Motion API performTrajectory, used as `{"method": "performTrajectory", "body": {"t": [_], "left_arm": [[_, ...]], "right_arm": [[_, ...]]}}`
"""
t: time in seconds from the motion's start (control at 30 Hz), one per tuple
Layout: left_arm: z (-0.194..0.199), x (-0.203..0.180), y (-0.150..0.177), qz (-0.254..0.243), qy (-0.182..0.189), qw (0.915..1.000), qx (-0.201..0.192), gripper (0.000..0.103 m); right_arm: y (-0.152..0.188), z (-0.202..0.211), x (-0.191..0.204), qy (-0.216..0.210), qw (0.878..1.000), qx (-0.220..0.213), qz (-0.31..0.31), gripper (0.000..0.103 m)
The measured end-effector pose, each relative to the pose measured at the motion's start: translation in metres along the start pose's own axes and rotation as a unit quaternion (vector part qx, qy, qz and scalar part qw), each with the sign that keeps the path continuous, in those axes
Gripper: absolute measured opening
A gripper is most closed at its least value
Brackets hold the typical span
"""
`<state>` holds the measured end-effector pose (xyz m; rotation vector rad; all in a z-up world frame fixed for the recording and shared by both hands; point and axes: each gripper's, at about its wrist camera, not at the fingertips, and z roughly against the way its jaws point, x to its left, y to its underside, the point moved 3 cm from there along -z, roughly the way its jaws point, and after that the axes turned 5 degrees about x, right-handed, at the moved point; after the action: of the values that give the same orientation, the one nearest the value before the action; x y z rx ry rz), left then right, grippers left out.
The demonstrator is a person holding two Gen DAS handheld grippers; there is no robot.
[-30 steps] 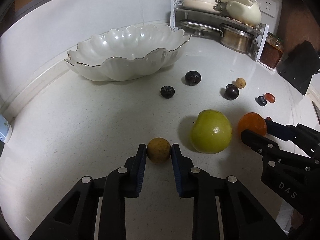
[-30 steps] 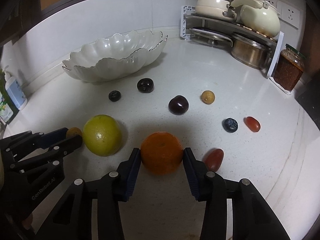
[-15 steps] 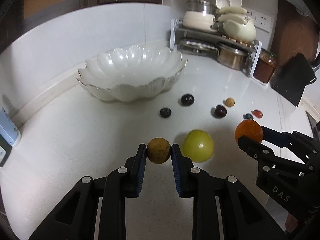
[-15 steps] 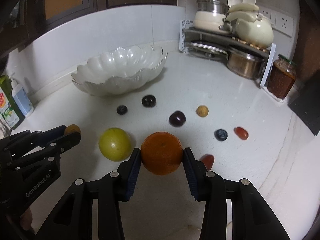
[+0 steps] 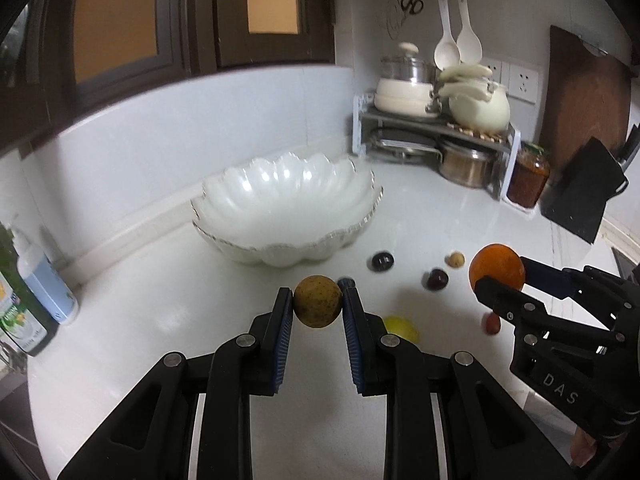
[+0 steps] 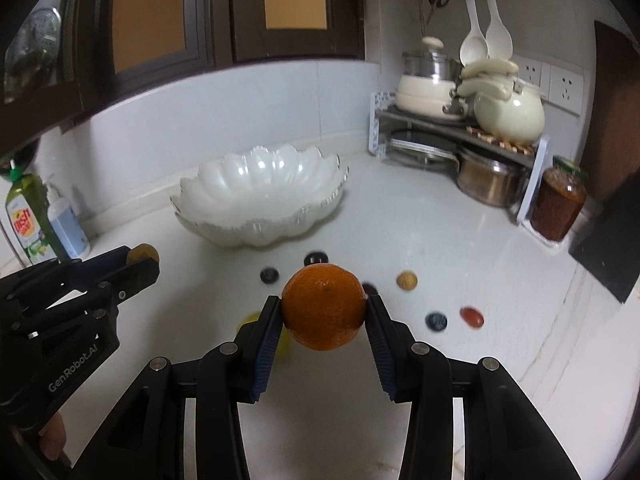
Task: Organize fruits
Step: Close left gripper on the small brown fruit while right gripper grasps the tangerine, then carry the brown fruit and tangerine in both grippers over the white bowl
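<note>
Lifted off the counter point(image 5: 120, 320) now: left tongs point(image 5: 318, 306) clamping a brown fruit point(image 5: 318, 300), right tongs point(image 6: 324, 312) clamping the orange point(image 6: 324, 306). Ahead, bowl point(image 5: 224, 200) empty; other fruits below, unsorted.

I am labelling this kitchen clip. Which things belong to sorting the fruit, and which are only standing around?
Belong to the job:
orange in right tongs
brown fruit in left tongs
white bowl
loose berries

Standing around:
pot rack
sauce jar
soap bottles
</note>
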<state>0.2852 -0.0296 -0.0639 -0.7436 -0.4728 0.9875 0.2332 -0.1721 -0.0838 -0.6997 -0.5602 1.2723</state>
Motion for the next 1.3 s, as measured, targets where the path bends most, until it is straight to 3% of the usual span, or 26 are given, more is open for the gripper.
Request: {"method": "performTrajectory", "body": {"t": [0.27,0.67,1.03,1.3], "left_arm": [[0.016,-0.002,-0.028,0.013,-0.044,0.998,-0.043,0.026],[0.015,-0.011,-0.065,0.062,-0.104,0.9902,-0.069,0.026],[-0.005,-0.003,-0.104,0.073,-0.125,0.9877,-0.058,0.026],[-0.035,0.022,-0.132,0.066,-0.121,0.99,-0.033,0.026]], "right_arm": [[-0.033,0.006,-0.007,-0.026,0.999,-0.04,0.02,0.044],[-0.09,-0.006,-0.025,-0.081,0.992,-0.07,0.064,0.044],[-0.141,-0.032,-0.028,-0.115,0.989,-0.065,0.072,0.044],[-0.175,-0.067,-0.012,-0.105,0.991,-0.033,0.073,0.044]]}}
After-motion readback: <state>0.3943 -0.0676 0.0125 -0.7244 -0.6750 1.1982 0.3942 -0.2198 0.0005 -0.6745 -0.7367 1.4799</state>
